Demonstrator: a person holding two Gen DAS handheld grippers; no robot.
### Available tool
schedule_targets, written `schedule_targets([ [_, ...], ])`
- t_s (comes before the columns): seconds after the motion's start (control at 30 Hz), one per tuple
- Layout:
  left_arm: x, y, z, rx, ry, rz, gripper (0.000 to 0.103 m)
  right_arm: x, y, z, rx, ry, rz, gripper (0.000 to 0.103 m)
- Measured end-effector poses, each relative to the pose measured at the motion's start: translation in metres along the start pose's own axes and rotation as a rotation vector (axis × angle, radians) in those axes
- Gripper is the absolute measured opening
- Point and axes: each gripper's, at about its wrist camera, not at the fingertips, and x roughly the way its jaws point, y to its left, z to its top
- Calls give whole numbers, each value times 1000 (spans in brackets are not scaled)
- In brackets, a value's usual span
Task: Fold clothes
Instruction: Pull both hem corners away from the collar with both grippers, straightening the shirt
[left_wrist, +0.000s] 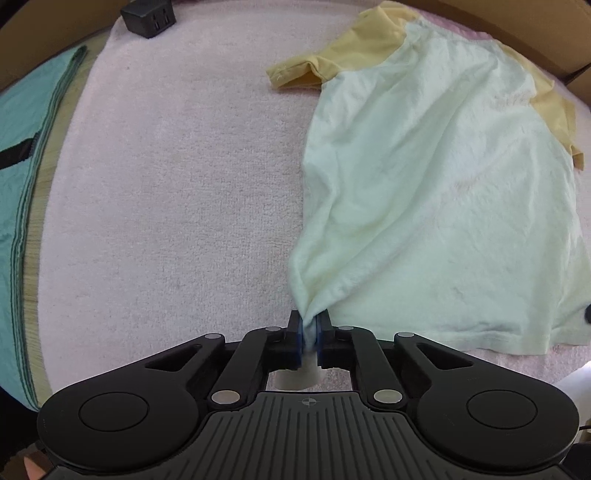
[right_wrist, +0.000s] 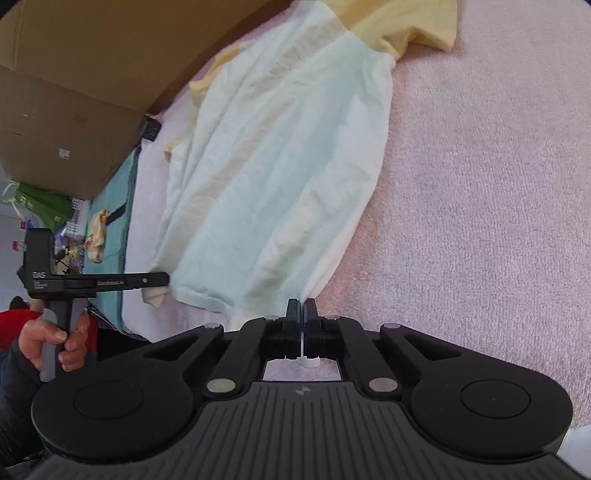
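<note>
On pink towel: pale shirt, yellow sleeves far, hem near, long axis running straight away from both tools. Left gripper pinching 1 hem corner; right gripper pinching the other. Equally near; likely next, hem carried toward sleeves.

Grip: left gripper pinches T-shirt hem corner.
Surface: pink towel.
Background: black adapter.

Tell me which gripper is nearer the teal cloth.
Left. The left gripper pinches the shirt at the hem corner toward the teal cloth; the right gripper pinches the opposite corner, farther away.
</note>
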Motion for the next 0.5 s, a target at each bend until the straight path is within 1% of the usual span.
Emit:
schedule_targets([
  [0.17,-29,-4,-9,24,-33,-29,2,-48,13,9,-45,-69,48,1],
  [0.3,-50,-15,-17,67,-44,-56,3,-79,18,12,-62,-105,79,1],
  [0.37,-58,-21,-21,97,-42,-71,4,-91,19,10,-66,-110,89,1],
  [0.4,-61,-25,-23,113,-39,-76,23,-96,19,7,-66,-106,92,1],
  [0.43,-62,-27,-27,130,-28,-82,31,-100,19,5,-68,-100,92,1],
  [0.47,-61,-29,-32,154,-17,-79,43,-103,18,2,-70,-91,87,1],
  [0.5,-59,-31,-36,175,-8,-71,58,-104,16,-1,-73,-80,75,1],
])
